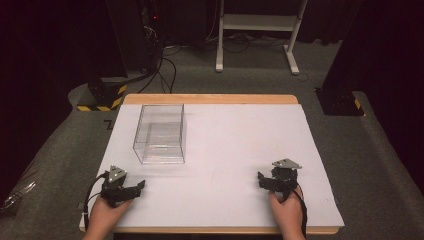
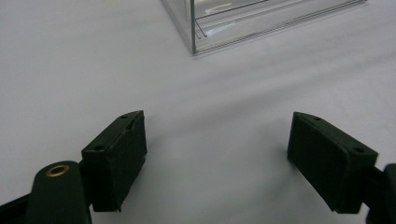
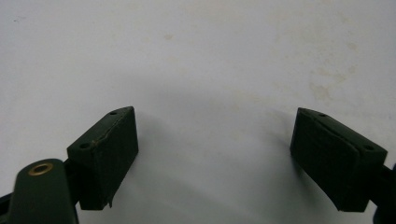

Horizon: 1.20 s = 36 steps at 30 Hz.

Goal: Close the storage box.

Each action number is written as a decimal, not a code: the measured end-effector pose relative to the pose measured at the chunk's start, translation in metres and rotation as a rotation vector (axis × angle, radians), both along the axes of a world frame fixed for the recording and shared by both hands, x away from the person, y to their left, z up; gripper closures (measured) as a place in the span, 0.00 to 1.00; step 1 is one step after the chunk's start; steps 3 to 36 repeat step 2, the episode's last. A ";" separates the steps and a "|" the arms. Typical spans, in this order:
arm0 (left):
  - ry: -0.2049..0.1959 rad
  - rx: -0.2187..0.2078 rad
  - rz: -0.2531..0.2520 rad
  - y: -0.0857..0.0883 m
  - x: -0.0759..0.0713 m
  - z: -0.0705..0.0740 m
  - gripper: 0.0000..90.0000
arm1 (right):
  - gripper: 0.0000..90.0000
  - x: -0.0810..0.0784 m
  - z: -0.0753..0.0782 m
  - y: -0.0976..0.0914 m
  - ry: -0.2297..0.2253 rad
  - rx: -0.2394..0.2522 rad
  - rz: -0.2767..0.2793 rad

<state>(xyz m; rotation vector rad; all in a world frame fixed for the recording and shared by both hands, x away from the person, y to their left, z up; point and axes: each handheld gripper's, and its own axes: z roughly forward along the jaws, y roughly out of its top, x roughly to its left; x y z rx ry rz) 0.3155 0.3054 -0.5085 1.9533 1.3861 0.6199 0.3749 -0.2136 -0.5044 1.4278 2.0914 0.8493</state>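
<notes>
While the clear box (image 1: 160, 134) stands upright on the white surface (image 1: 235, 150), it sits toward the far left part of that surface, well clear of the wooden far edge and apart from both of your hands. It is see-through on every wall, open at the top as far as the high view lets you tell, and nothing shows inside it. In the left gripper view one near corner of the box (image 2: 219, 23) rises at the top of the picture, ahead of your left claw and a little to its right, with bare white surface between the two.

Your left claw (image 1: 136, 187) lies near the front left corner of the surface, just in front of the box and apart from it, pointing to the right across the surface. Its jaws stand wide apart, and nothing is between them; the left gripper view shows your left claw (image 2: 217, 149) with only bare surface between the two black pads.

Your right claw (image 1: 262, 180) rests near the front right of the surface, well apart from the box, pointing left toward the middle. Its jaws are spread wide too, holding nothing; in the right gripper view your right claw (image 3: 215, 149) frames only white surface marked with faint yellowish stains (image 3: 322, 88).

Your hands come in from the near edge, one behind each claw, and a dark cable (image 1: 90, 197) trails from the left one. Grey carpet (image 1: 380, 150) surrounds the surface.
</notes>
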 end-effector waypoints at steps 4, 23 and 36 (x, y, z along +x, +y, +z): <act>0.001 0.000 -0.002 0.000 0.000 0.000 0.22 | 0.17 0.000 0.000 0.000 0.000 0.000 0.000; 0.001 0.000 -0.002 0.000 0.000 0.000 0.22 | 0.17 0.000 0.000 0.000 0.000 0.000 0.000; 0.001 0.000 -0.002 0.000 0.000 0.000 0.22 | 0.17 0.000 0.000 0.000 0.000 0.000 0.000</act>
